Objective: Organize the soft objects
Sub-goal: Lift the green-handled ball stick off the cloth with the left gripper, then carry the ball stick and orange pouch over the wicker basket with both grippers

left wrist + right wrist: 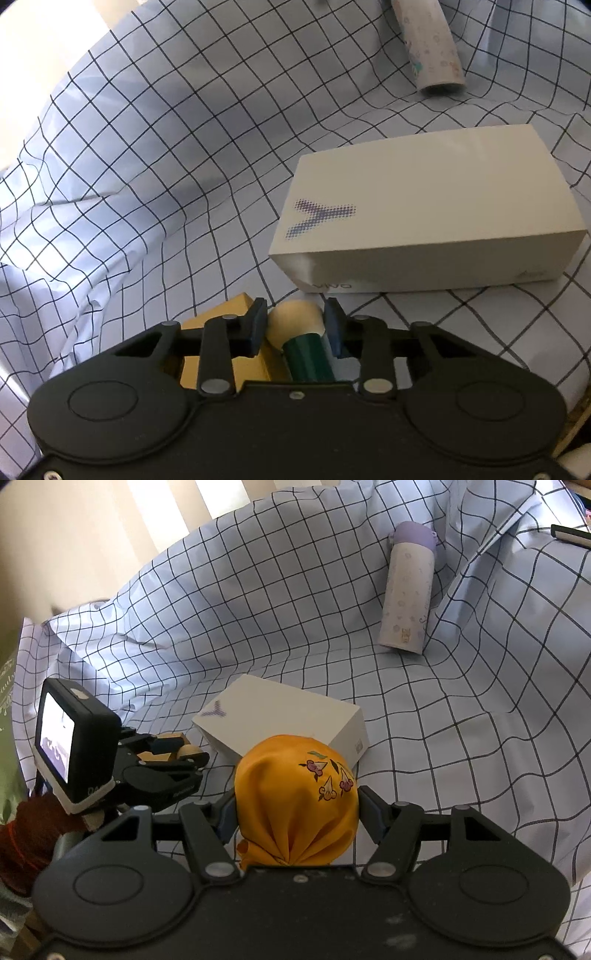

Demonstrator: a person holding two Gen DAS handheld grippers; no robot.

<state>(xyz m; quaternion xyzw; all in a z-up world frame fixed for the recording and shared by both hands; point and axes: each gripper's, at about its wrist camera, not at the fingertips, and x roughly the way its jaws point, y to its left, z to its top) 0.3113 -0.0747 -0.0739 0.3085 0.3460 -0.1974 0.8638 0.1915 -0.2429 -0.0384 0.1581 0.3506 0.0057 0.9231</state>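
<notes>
My left gripper (295,325) is shut on a makeup brush (301,332) with a cream head and a dark green handle, held just above the checked cloth; it also shows at the left of the right wrist view (173,755). A yellow block (225,325) lies under its left finger. My right gripper (295,812) is shut on a bunched orange cloth pouch (295,797) printed with small flowers, held in front of the white box (280,716).
A white phone box (424,214) lies on the wrinkled blue-and-white checked cloth (147,166). A pale lilac-capped bottle (406,590) lies on its side at the back right, also seen in the left wrist view (432,48). The cloth rises in folds at the back.
</notes>
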